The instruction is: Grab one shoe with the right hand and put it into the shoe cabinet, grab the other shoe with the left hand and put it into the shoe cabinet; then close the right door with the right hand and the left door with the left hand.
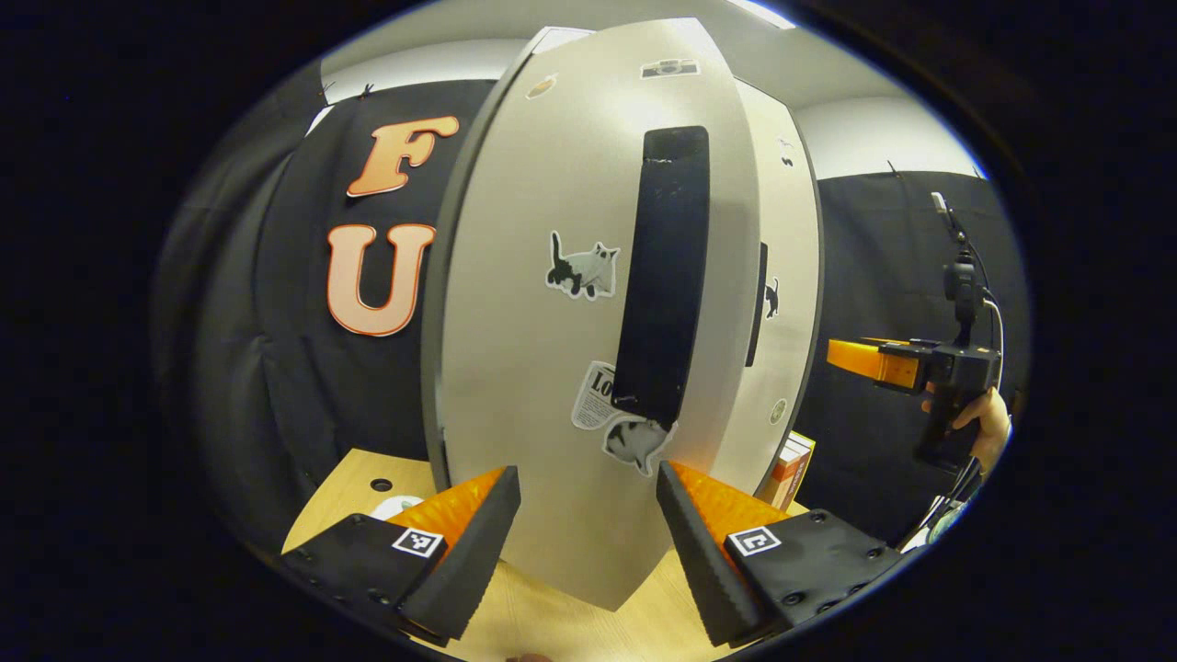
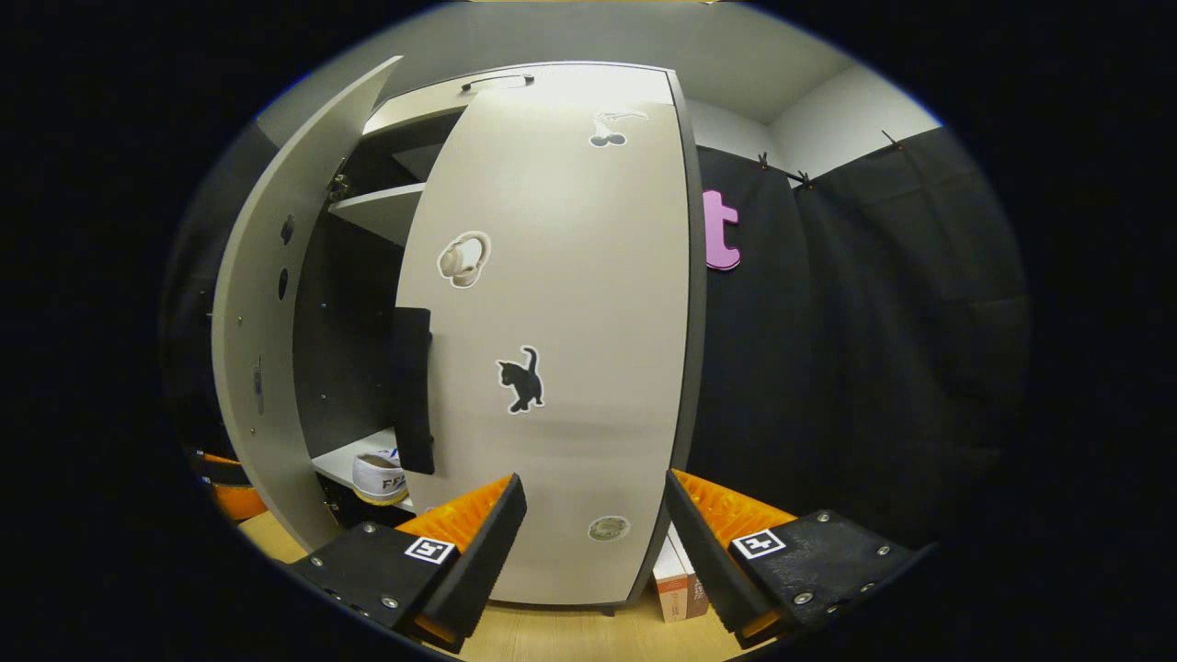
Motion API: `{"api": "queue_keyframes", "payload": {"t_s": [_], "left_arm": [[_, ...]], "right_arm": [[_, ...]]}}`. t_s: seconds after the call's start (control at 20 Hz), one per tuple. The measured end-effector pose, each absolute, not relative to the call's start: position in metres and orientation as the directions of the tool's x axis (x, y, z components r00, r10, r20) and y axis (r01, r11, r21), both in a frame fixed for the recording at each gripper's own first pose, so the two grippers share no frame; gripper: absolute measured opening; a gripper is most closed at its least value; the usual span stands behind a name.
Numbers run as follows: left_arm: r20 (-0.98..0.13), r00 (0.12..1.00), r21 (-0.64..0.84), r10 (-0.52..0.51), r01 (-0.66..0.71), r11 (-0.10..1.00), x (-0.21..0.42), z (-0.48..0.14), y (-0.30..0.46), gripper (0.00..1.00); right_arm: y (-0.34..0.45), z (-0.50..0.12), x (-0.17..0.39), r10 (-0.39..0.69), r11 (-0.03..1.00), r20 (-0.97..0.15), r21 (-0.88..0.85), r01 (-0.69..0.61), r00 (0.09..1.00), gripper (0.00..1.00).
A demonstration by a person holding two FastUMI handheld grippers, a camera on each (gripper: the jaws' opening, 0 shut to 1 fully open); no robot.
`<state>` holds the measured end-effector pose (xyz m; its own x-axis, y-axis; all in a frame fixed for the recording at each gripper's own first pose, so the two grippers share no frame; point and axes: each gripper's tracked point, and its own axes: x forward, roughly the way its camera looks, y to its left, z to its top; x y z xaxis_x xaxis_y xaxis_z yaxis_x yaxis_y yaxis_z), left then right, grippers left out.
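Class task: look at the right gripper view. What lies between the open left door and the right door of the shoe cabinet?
In the right gripper view, the left door and right door frame the cabinet's dark interior, with a shelf above and a white shoe below.

Pale cabinet (image 2: 552,322): right door (image 2: 570,386) shut, left door (image 2: 253,368) ajar; white shoe (image 2: 379,478) on bottom shelf.

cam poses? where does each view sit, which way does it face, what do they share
Left gripper view: rides the left claw, close to the left door and its handle; open fingers at bottom; right claw and a hand farther right.
Right gripper view: rides the right claw, facing the right door; shoe on a shelf in the gap.
Shared: cabinet, both doors, table.
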<state>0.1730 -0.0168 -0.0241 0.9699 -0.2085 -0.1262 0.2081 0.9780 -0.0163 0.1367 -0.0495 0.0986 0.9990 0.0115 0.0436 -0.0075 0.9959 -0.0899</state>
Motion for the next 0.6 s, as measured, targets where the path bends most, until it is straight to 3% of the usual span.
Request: {"api": "queue_keyframes", "payload": {"t_s": [0.6], "left_arm": [[-0.118,0.984,0.041,-0.133,0.139,0.989,0.232,-0.044,-0.042,0.97]], "right_arm": [[-0.109,0.113,0.135,-0.055,0.996,0.058,-0.068,0.059,0.997,0.94]]}}
